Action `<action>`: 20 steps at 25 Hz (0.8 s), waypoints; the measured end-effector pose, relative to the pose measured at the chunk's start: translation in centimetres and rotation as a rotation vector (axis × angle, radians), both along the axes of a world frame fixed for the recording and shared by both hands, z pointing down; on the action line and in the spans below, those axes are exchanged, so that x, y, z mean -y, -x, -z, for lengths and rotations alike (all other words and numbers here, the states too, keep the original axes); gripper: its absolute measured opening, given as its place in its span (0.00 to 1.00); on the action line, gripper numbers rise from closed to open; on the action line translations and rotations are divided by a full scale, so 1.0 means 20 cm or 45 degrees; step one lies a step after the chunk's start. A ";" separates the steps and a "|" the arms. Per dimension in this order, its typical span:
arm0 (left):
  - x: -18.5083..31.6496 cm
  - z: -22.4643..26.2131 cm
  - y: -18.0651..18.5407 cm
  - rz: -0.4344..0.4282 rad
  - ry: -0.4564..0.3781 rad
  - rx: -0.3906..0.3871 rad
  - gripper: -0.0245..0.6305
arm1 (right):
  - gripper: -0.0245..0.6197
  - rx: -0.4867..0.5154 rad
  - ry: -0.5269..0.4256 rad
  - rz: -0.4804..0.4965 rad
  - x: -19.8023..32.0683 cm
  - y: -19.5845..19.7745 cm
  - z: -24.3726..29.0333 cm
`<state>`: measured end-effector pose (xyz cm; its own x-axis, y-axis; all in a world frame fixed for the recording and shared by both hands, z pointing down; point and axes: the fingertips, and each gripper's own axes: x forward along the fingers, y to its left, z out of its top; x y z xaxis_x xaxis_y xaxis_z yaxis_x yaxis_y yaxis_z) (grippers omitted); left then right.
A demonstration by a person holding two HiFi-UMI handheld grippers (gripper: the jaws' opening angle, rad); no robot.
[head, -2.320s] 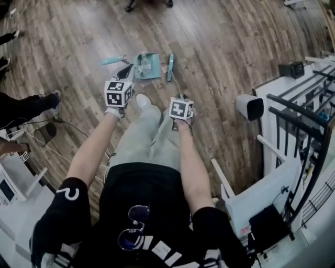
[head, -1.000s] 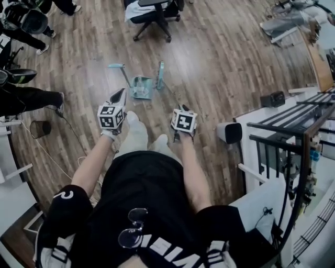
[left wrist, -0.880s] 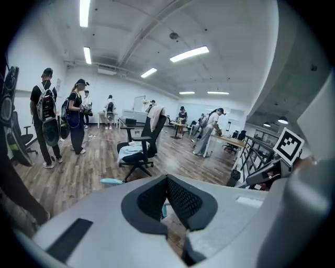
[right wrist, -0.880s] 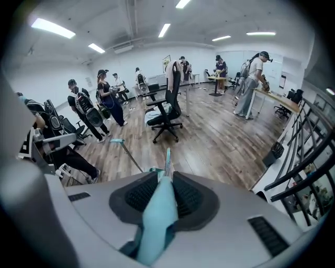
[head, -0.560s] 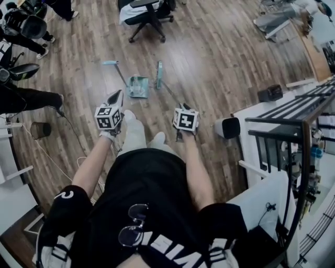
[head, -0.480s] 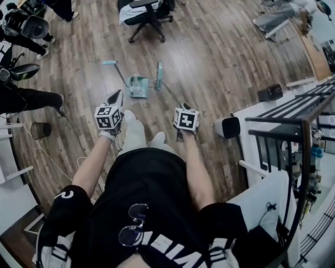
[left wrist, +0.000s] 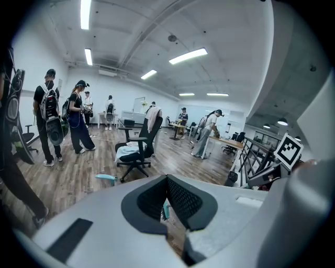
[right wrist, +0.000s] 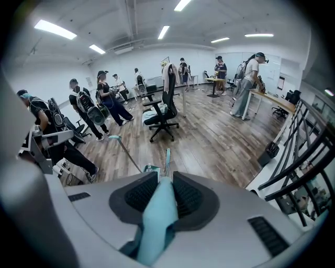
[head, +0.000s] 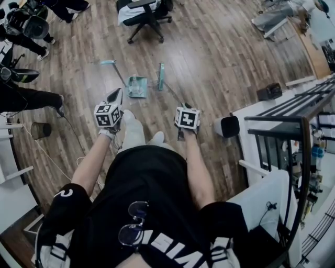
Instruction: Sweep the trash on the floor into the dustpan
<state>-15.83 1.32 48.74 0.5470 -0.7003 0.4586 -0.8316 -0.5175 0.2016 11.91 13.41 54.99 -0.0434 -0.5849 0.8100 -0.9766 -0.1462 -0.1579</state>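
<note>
- The right tool [right wrist: 159,192] is clamped tight on the teal handle of the broom [head: 160,76]. The broom's head rests on the wooden floor [head: 225,47].
- The left tool [left wrist: 167,201] has its jaws apart, with nothing between them.
- The dustpan [head: 137,87] sits on the floor just left of the broom head. Its long handle slants away to the left.
- An office chair [head: 146,11] stands beyond them.
</note>
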 end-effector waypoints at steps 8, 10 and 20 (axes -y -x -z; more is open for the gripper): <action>-0.01 0.00 -0.04 -0.022 -0.003 0.014 0.04 | 0.17 -0.016 -0.001 -0.018 -0.02 -0.05 0.00; -0.02 0.00 -0.04 -0.026 0.000 0.019 0.04 | 0.17 -0.001 -0.001 -0.017 -0.03 -0.04 0.00; 0.00 0.01 -0.05 -0.031 0.009 0.032 0.04 | 0.17 0.000 0.030 -0.017 -0.06 -0.05 -0.03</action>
<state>-14.83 1.30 48.57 0.5520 -0.6839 0.4771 -0.8237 -0.5363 0.1844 12.95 14.63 55.58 -0.0356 -0.5663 0.8234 -0.9744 -0.1632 -0.1544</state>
